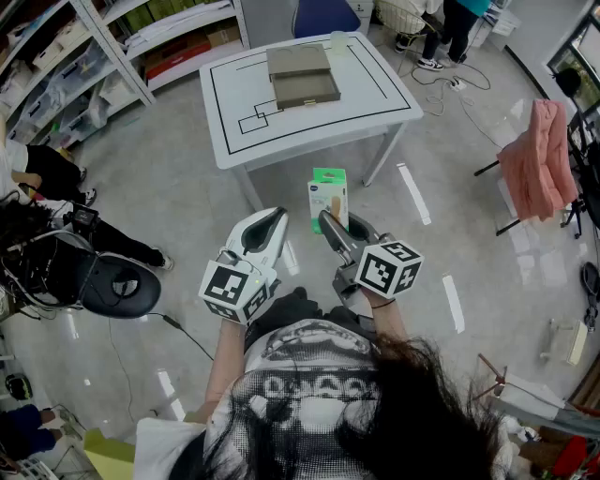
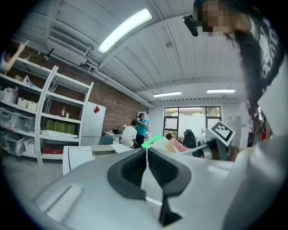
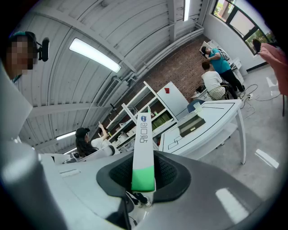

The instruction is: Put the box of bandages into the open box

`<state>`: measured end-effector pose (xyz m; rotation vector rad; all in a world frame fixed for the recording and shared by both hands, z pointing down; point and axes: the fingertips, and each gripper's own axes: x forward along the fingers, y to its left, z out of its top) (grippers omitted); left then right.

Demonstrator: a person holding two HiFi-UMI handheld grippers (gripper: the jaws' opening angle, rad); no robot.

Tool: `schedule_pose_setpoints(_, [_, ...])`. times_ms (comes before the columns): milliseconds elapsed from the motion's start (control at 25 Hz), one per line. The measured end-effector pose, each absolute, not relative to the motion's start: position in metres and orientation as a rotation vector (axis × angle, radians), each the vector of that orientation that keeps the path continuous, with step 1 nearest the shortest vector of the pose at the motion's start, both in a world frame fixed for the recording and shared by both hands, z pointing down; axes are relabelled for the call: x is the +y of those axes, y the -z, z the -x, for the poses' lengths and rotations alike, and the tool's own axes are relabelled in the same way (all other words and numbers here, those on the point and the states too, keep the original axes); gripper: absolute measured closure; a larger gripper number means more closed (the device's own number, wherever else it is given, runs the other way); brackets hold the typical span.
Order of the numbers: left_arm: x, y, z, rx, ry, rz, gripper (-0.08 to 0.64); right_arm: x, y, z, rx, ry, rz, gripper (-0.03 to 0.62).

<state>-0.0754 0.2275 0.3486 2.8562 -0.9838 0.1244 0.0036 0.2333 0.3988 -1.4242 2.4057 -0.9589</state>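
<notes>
A green and white box of bandages is held upright in my right gripper, well short of the white table. In the right gripper view the box of bandages stands narrow edge on between the black pads, which press on both its sides. The open box, grey-brown with its lid swung back, lies on the far half of the table and appears as a low open box in the right gripper view. My left gripper is beside the right one, its jaws together with nothing in them.
Shelving lines the left wall. A black office chair stands at the left. A pink cloth hangs on a rack at the right. People stand behind the table, with cables on the floor.
</notes>
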Motion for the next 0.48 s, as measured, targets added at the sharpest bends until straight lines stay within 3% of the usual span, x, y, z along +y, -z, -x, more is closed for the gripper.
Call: schedule_pose_setpoints(480, [0.21,-0.351,0.099,-0.933,-0.114,-2.864,0.56,0.217,-0.4,0.019,2.349,0.982,1.447,0.506])
